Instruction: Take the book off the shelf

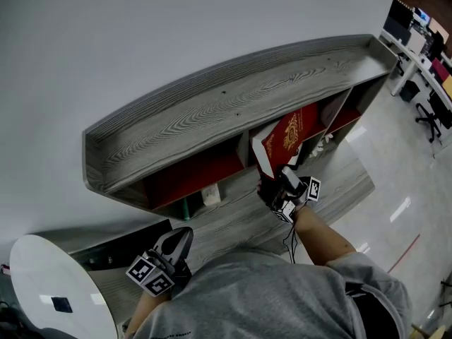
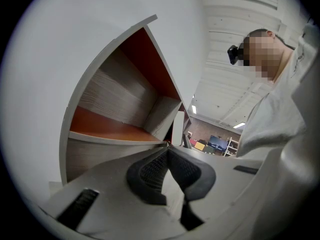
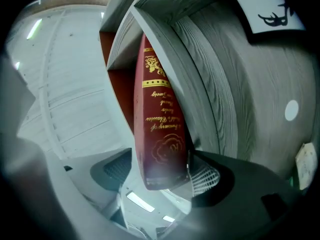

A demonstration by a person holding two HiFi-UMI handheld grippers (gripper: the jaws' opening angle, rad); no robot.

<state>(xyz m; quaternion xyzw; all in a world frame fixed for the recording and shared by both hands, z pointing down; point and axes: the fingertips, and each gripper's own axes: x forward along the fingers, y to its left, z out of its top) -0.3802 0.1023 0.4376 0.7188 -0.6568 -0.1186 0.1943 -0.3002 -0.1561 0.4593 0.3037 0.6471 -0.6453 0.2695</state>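
Observation:
A red book with gold print [image 1: 289,136] leans tilted, partly out of a middle compartment of the grey wood-grain shelf [image 1: 233,97]. My right gripper [image 1: 281,181] sits at the book's lower end. In the right gripper view the book's spine [image 3: 157,134] stands between the jaws of the right gripper [image 3: 162,173]; a thin gap shows beside each pad, so it is open around the book. My left gripper [image 1: 178,240] hangs low at the left, away from the book. Its jaws [image 2: 167,151] meet at the tips with nothing in them.
The shelf compartments have red backs, and the left one [image 2: 115,126] holds nothing. A small white tag [image 1: 210,195] stands on the lower ledge [image 1: 339,179]. A round white table [image 1: 49,281] is at bottom left. Desks and chairs [image 1: 424,48] stand far right.

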